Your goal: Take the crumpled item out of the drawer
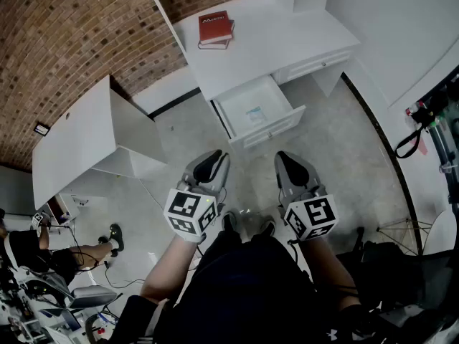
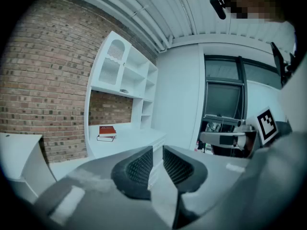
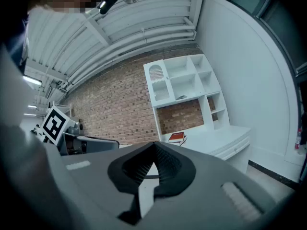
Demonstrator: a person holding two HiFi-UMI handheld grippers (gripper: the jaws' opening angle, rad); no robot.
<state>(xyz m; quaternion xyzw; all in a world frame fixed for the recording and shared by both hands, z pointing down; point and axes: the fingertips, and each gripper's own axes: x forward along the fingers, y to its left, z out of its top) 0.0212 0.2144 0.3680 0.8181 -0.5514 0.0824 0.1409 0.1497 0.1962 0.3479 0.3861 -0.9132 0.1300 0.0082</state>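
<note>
Plenty of open floor (image 1: 344, 156) here between the person and the white table (image 1: 280, 41), bare pale ground right up to the furniture. The table's front edge runs diagonally across the top of the head view, against the brick wall (image 1: 64, 41). A second white table (image 1: 72, 142) stands off to the left, well apart from the first, with a clear lane between them. The drawer (image 1: 276, 130) is pulled out from under the table's left half, and its front panel juts into that open floor toward the person.

Both tools are held low and close to the body, well short of the drawer. The left tongs (image 1: 209, 165) show a narrow slit between their ribbed pads in the left gripper view, slightly parted with nothing in the gap (image 2: 157, 164). The right tongs (image 1: 290, 165) have their tips pressed together in the right gripper view, closed on nothing (image 3: 153, 158).

The crumpled item (image 1: 256, 113) is a small, pale, wrinkled scrap with a faint bluish tint. It lies on the drawer's white bottom, roughly mid-drawer and a touch toward the front. It is too small from here to tell what it is made of.

The drawer holds that scrap and nothing else that can be made out. Up on the table, a red book (image 1: 216, 29) lies flat near the brick wall, on top of another flat volume.
</note>
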